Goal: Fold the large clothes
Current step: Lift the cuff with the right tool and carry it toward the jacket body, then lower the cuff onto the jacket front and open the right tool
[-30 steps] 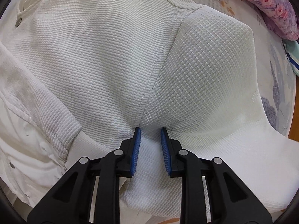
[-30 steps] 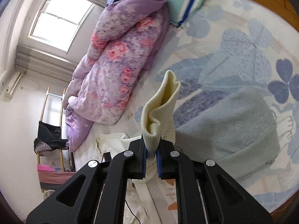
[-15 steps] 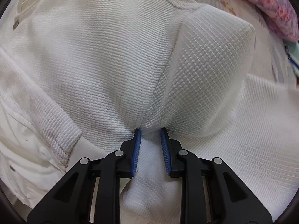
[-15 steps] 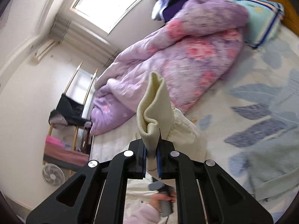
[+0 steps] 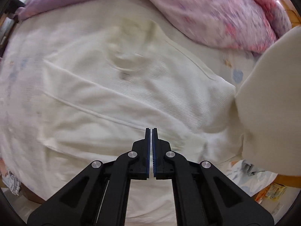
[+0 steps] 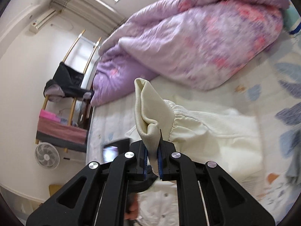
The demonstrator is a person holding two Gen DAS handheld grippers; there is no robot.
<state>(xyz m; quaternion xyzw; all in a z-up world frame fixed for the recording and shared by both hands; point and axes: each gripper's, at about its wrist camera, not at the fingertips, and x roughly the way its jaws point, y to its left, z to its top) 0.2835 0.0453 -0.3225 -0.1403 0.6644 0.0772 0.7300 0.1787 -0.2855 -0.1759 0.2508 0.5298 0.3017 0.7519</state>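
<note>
A large cream-white jacket (image 5: 105,98) lies spread on the bed, its collar toward the far side. My left gripper (image 5: 150,131) hovers above its lower middle with the jaws shut and nothing between them. My right gripper (image 6: 152,150) is shut on the jacket's ribbed cream cuff (image 6: 152,111) and holds the sleeve up off the bed; the rest of the jacket (image 6: 222,137) lies below it. The lifted sleeve (image 5: 270,98) shows at the right edge of the left wrist view.
A purple and pink floral quilt (image 5: 216,13) is heaped along the far side of the bed and also shows in the right wrist view (image 6: 197,43). The bed sheet (image 6: 278,79) has blue leaf prints. A rack with dark clothes (image 6: 67,86) and a fan (image 6: 47,156) stand by the wall.
My left gripper let go of the jacket fabric, shut and pulled back high above the jacket. My right gripper carried the cuff leftward over the jacket.
</note>
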